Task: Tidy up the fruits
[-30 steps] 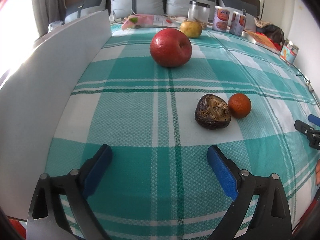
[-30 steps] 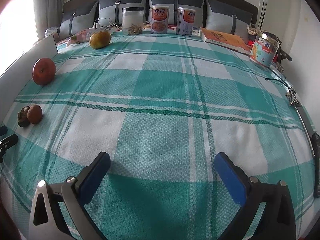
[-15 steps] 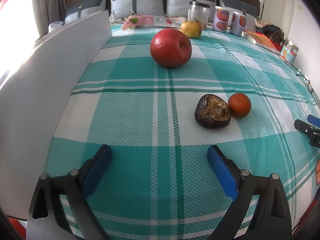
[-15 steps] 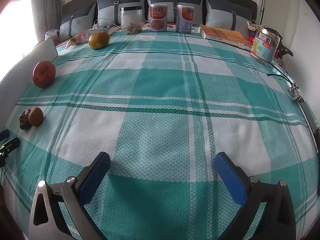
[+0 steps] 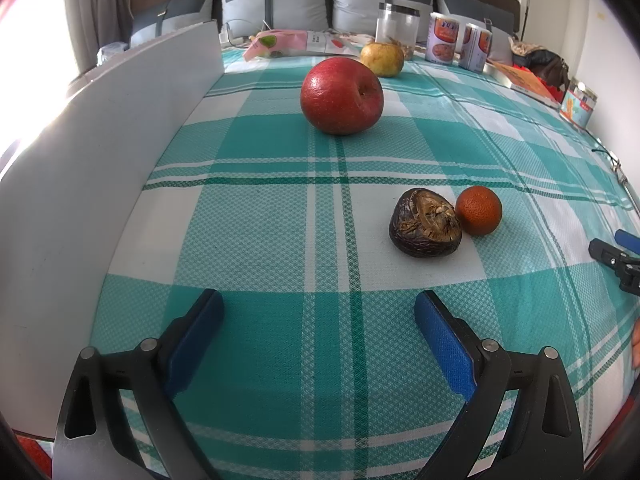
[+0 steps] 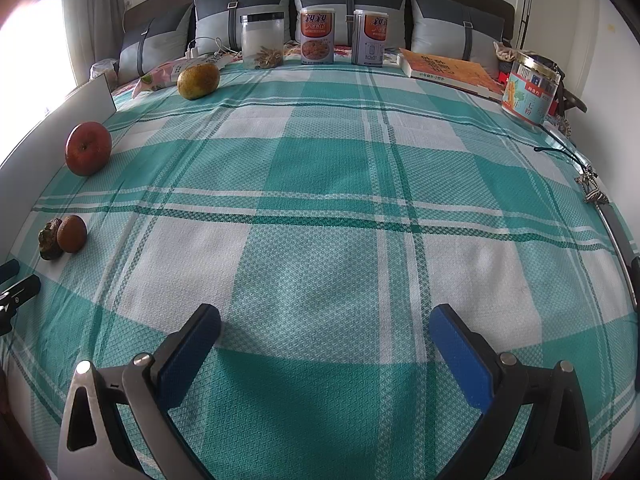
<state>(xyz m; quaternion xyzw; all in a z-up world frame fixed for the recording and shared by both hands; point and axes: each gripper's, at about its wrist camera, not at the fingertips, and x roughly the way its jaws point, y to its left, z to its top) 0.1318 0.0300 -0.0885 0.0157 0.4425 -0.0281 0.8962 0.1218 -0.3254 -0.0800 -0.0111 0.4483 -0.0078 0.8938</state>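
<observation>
Left wrist view: four fruits lie on the teal-and-white checked cloth [image 5: 256, 240]. Nearest the left gripper [image 5: 320, 320] is a dark shrivelled fruit [image 5: 425, 223], touching or just beside a small orange fruit [image 5: 478, 210] on its right. Farther along the cloth sits a red apple [image 5: 342, 96], well apart from that pair. Beyond the apple, near the far edge, rests a yellow-green fruit [image 5: 382, 59].

Left gripper: jaws spread wide, nothing between the blue pads [image 5: 194, 342]; it sits above the cloth, short of the dark fruit. A white board [image 5: 92, 168] stands upright along the left side of the cloth.

Right wrist view: the same fruits appear at far left, the apple [image 6: 88, 148] close to the board [image 6: 60, 120], the dark fruit [image 6: 50, 239] and orange fruit [image 6: 72, 233] side by side nearer the camera, the yellow-green fruit [image 6: 198, 81] toward the far edge. The right gripper [image 6: 326, 326] is likewise fully parted and empty, over bare cloth [image 6: 320, 208], well apart from all fruit.

Along the far edge stand a clear jar [image 6: 262, 41], two printed cans [image 6: 317, 37], an orange book [image 6: 448, 68] and a lidded jar [image 6: 530, 90], with grey cushions [image 6: 352, 8] behind.
</observation>
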